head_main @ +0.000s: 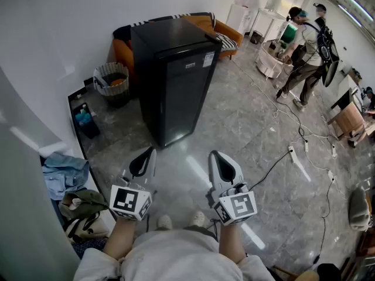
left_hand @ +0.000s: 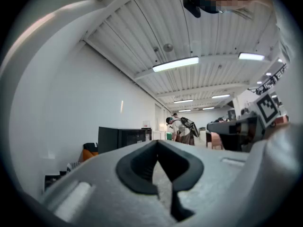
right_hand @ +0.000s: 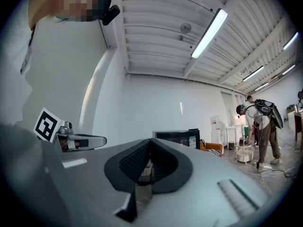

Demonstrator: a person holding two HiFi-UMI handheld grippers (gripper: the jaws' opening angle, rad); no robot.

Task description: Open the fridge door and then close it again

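A black fridge (head_main: 176, 81) stands on the grey floor ahead of me with its dark door closed. It shows small and far off in the left gripper view (left_hand: 120, 138) and in the right gripper view (right_hand: 182, 137). My left gripper (head_main: 151, 151) is held level in front of me, well short of the fridge, its jaws closed tip to tip (left_hand: 157, 142) with nothing between them. My right gripper (head_main: 214, 154) is beside it at the same distance, its tips also meeting (right_hand: 150, 140) and holding nothing.
An orange sofa (head_main: 218, 29) stands behind the fridge and a wicker basket (head_main: 111, 78) to its left. A dark crate (head_main: 85, 119) and a pile of clothes (head_main: 64, 174) lie along the left wall. Two people (head_main: 304, 45) stand far right; cables (head_main: 293, 152) cross the floor.
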